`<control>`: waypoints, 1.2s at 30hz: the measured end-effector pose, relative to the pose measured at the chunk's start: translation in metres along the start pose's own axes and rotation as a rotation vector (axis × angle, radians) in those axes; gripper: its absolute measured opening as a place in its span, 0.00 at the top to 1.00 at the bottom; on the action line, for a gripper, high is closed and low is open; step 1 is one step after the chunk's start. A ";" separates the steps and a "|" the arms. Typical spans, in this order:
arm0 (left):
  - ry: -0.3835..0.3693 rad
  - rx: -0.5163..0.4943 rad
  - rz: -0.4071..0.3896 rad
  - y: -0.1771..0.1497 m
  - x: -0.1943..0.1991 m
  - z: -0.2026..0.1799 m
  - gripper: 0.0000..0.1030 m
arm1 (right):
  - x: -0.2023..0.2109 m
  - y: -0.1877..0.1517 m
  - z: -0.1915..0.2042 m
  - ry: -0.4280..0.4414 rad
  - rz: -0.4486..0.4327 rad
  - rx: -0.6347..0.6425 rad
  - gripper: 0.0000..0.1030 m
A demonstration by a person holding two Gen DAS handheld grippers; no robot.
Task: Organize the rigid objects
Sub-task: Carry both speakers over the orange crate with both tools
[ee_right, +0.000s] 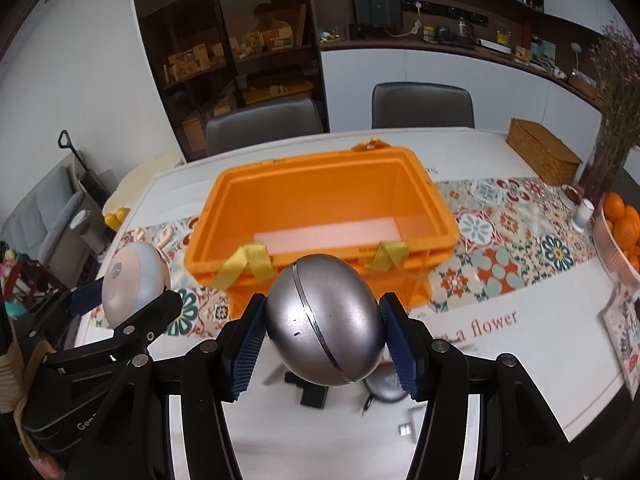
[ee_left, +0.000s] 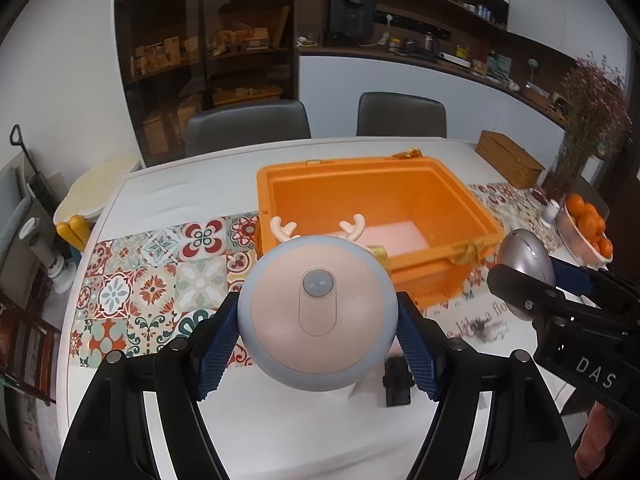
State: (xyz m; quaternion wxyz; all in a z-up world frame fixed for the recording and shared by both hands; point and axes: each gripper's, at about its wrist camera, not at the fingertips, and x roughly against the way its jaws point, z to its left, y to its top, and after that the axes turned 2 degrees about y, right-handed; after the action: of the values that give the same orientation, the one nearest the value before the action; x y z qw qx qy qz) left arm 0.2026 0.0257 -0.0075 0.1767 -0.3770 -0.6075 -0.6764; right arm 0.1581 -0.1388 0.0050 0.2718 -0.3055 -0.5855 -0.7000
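Clamping jaws: left gripper on antlered toy, antlers toward orange bin; right gripper on silver egg.

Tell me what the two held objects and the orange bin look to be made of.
Antlered round lamp: likely matte plastic, with soft pastel blue and pink and no glare. Silver egg-shaped object: brushed metal or metallic-painted plastic; satin sheen, bright seam ring. Orange bin: moulded plastic with uniform colour and ribbed rim; its yellow straps look like woven fabric.
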 end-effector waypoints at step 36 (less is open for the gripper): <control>0.100 0.062 0.273 0.086 -0.147 -0.027 0.28 | -0.164 0.119 -0.050 0.054 0.333 0.124 0.44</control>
State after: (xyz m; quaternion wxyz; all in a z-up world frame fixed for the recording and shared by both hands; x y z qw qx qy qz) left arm 0.3505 -0.0493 -0.0543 0.3085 -0.4164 -0.5617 -0.6449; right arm 0.3495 -0.2046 -0.0465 0.4179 -0.3617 -0.5616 -0.6158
